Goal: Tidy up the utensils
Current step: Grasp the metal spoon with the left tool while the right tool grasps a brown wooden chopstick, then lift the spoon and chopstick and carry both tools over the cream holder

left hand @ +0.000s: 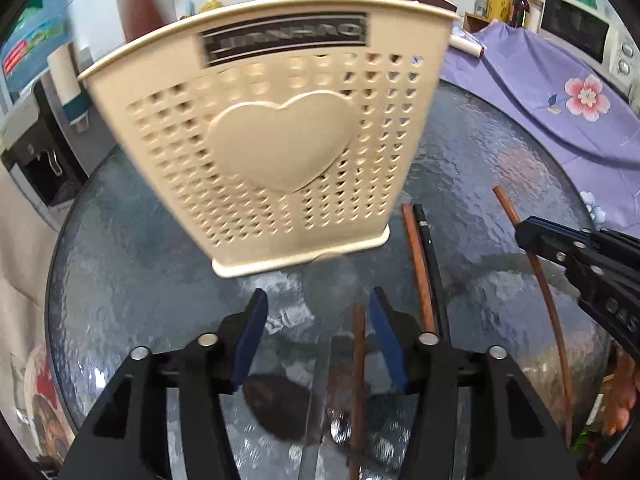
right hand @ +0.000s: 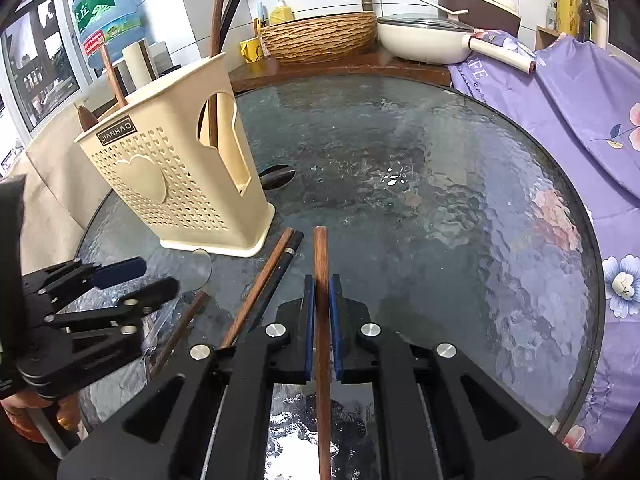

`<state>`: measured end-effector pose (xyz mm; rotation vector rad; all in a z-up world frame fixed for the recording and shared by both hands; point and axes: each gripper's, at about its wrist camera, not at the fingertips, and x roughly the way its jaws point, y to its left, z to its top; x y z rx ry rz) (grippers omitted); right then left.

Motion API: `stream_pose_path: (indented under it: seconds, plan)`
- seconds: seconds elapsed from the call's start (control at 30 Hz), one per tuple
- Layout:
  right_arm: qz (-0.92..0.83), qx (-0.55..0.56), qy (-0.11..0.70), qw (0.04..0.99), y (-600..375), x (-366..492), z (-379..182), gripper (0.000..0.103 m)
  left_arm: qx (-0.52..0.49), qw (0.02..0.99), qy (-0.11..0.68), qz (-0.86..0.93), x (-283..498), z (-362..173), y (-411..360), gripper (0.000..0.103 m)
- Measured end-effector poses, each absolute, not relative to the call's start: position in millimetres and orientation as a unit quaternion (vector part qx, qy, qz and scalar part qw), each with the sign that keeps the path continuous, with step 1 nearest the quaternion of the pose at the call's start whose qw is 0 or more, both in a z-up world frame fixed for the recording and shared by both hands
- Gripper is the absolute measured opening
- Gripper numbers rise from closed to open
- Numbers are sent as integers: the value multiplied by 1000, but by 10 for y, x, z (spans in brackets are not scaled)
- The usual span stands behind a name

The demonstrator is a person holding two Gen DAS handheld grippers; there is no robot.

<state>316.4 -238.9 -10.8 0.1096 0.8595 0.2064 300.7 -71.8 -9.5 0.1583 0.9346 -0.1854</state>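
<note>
A cream perforated utensil holder [left hand: 276, 140] with a heart on its front stands on the round glass table [right hand: 400, 160]; in the right wrist view the holder [right hand: 172, 176] has several long utensils standing in it. My left gripper [left hand: 318, 304] is open and empty just in front of the holder. My right gripper [right hand: 321, 284] is shut on a brown wooden chopstick [right hand: 321, 256], held low over the table; it also shows in the left wrist view [left hand: 544, 292]. A brown chopstick [right hand: 260, 284] and a black one [right hand: 286, 264] lie side by side between the grippers. Another brown stick [left hand: 358, 360] lies under my left gripper.
A dark spoon [right hand: 278, 176] lies behind the holder. A purple flowered cloth [right hand: 580, 120] covers the right side. A woven basin [right hand: 320, 36] with a tap, a white pan [right hand: 424, 36] and a water bottle [right hand: 108, 12] stand beyond the table's far edge.
</note>
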Motion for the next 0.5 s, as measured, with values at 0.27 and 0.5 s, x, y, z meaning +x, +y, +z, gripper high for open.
stream_pose_path:
  seconds: [0.27,0.5]
  plan:
    - [104,54,414,903,-2401,3163,-98,8,91,881,459,-63,3155,-211,-835,59]
    - [108,56,411,903,-2373,3158,-76,8,90,878,467,-60,3258,-298,-866,58]
